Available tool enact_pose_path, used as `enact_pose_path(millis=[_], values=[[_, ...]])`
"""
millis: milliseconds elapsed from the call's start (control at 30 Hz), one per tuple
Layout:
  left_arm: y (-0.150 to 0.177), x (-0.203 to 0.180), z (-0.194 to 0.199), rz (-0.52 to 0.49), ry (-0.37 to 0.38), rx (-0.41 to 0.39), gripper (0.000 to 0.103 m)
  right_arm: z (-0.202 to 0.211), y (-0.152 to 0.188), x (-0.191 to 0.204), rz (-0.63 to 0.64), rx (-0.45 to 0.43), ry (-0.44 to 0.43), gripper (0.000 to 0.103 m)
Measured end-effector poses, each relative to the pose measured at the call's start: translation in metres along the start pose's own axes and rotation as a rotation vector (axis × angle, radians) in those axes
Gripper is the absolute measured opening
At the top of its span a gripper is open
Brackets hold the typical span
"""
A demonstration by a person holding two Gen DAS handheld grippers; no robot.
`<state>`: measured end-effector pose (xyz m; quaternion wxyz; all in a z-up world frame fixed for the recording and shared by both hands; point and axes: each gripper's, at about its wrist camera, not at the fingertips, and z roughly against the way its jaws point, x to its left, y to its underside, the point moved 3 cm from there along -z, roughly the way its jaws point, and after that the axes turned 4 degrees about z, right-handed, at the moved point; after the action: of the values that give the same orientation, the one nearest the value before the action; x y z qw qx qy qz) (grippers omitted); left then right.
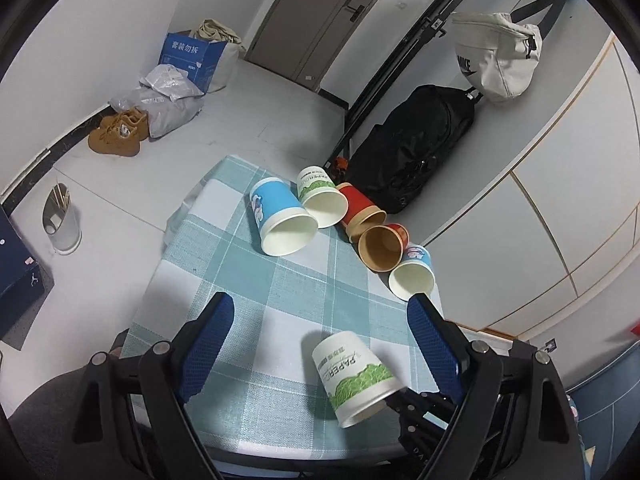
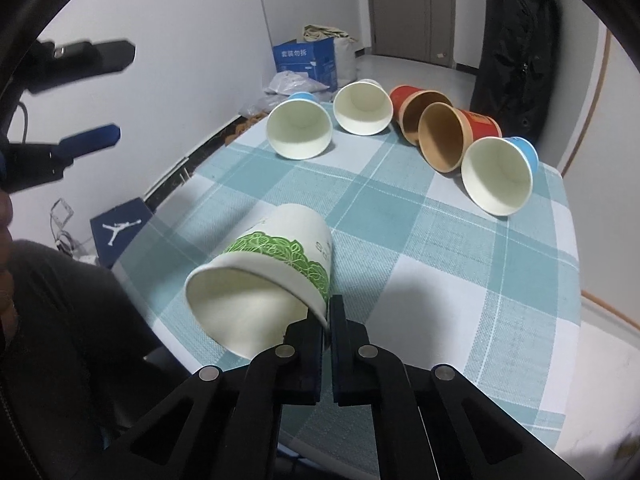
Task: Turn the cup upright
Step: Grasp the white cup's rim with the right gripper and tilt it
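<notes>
A white paper cup with a green band point(image 2: 276, 264) lies on its side near the front edge of the checked tablecloth point(image 2: 460, 272), mouth toward me. My right gripper point(image 2: 329, 316) is shut on its rim. In the left wrist view the same cup point(image 1: 352, 376) lies between the blue pads of my left gripper point(image 1: 320, 340), which is open and hovers above the table without touching it. The left gripper also shows at the left edge of the right wrist view point(image 2: 116, 92).
Several more cups lie on their sides along the far edge: a blue one point(image 1: 280, 216), a green-banded one point(image 1: 322, 196), two red ones point(image 1: 362, 210), another blue one point(image 1: 414, 272). A black backpack point(image 1: 412, 148) and a dark shoe box point(image 2: 120, 228) stand beside the table.
</notes>
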<state>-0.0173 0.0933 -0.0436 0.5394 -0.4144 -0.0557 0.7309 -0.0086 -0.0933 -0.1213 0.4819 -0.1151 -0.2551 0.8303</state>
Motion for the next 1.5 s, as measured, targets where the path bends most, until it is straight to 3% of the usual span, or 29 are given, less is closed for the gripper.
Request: enact_pose_path(millis=[333,533,700,867,1033,1167,1500], values=[[-0.001,0.007,-0.004,0.043,-0.004,0.022,0.085,0.036,-0.025,-0.021,-0.057,-0.01,-0.043,0.002],[0.002,0.001,-0.006,0.002,-0.016,0.025,0.085,0.051,-0.048,-0.035,-0.085,0.106,-0.111,0.002],[0.004,-0.002,-0.005,-0.036,-0.057,0.012,0.085,0.047,-0.053,-0.038,-0.031,0.297,-0.155,0.002],[0.004,0.001,-0.007,-0.048,-0.1,-0.003,0.085,0.023,-0.052,-0.041,-0.051,0.479,-0.16,0.002],[0.005,0.006,-0.011,-0.038,-0.12,0.006,0.085,-0.007,-0.055,-0.041,-0.101,0.584,-0.154,0.002],[0.006,0.006,-0.012,-0.054,-0.149,0.001,0.085,-0.024,-0.059,-0.043,-0.142,0.628,-0.146,0.002],[0.01,0.0,-0.018,-0.084,-0.152,0.018,0.085,-0.036,-0.062,-0.052,-0.24,0.636,-0.175,0.002]])
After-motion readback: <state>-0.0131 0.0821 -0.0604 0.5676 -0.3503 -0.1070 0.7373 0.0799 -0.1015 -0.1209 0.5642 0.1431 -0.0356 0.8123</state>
